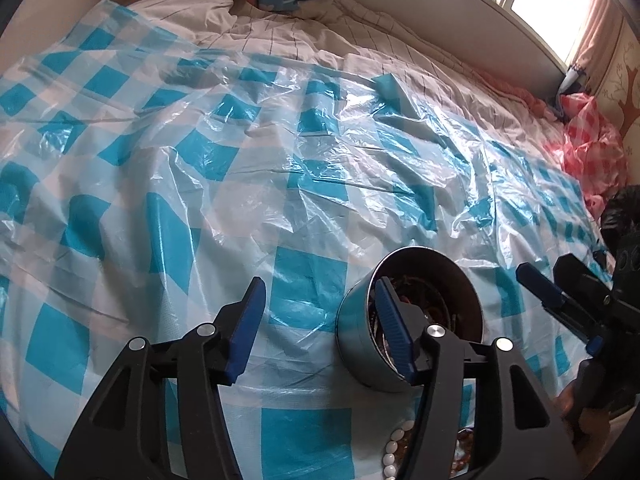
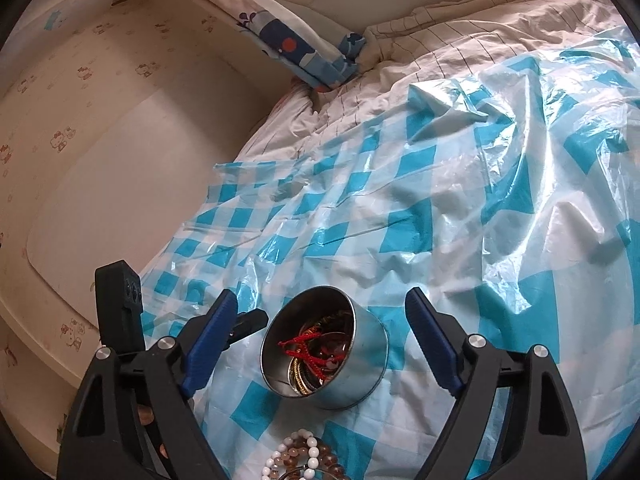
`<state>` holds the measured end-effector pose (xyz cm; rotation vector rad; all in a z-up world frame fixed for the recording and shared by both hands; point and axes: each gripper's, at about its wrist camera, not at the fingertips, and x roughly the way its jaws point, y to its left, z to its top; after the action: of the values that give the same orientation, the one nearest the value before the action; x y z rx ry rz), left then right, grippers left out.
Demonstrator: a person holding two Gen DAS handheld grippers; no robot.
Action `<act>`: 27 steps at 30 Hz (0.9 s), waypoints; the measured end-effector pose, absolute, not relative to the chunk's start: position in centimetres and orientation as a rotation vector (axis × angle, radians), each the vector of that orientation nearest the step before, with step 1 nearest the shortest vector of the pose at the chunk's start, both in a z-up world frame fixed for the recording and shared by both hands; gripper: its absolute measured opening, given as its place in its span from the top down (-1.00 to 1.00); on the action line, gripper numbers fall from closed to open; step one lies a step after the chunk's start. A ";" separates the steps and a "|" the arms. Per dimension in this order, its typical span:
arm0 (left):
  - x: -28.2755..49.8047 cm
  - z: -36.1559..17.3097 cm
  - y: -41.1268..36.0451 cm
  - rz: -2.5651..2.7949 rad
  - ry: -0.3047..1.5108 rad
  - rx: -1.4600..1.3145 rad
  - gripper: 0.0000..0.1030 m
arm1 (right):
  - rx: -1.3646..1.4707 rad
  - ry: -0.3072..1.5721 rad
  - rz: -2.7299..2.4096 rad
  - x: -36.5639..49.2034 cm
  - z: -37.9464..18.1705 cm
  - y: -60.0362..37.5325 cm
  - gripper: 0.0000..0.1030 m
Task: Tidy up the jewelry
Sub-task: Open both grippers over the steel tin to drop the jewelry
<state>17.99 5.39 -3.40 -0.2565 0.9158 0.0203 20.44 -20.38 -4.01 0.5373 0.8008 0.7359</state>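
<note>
A round metal tin (image 1: 360, 344) stands on the blue checked plastic sheet (image 1: 280, 168) over the bed; it also shows in the right wrist view (image 2: 360, 364). Inside lie a red cord (image 2: 308, 346) and gold and dark bangles. Bead bracelets, white and brown, lie just in front of the tin (image 2: 300, 460) and show in the left wrist view (image 1: 394, 446). My left gripper (image 1: 320, 328) is open and empty, its right finger in front of the tin. My right gripper (image 2: 320, 352) is open and empty, its fingers on either side of the tin.
The sheet is crumpled over a white striped duvet (image 1: 280, 28). A blue patterned pillow (image 2: 304, 52) lies at the head. A wall (image 2: 100, 140) runs along the bed's left side. A pink checked bag (image 1: 592, 140) lies far right under the window.
</note>
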 end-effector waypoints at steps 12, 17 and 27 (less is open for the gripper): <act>17.7 -3.0 4.6 0.052 0.899 -0.165 -0.18 | 0.535 0.812 0.730 20.5 -4.3 -20.3 -0.61; 17.4 -2.8 4.0 0.060 0.890 -0.108 -0.20 | 0.512 0.816 0.738 20.3 -4.4 -20.1 -0.61; 13.9 -1.5 4.4 -0.015 0.873 -0.034 -0.28 | 0.295 0.880 0.690 16.2 -3.4 -21.2 -0.61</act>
<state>13.88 4.36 -1.49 -0.0344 0.8732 -0.0155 16.22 -21.18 -3.39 0.2953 0.8802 0.6903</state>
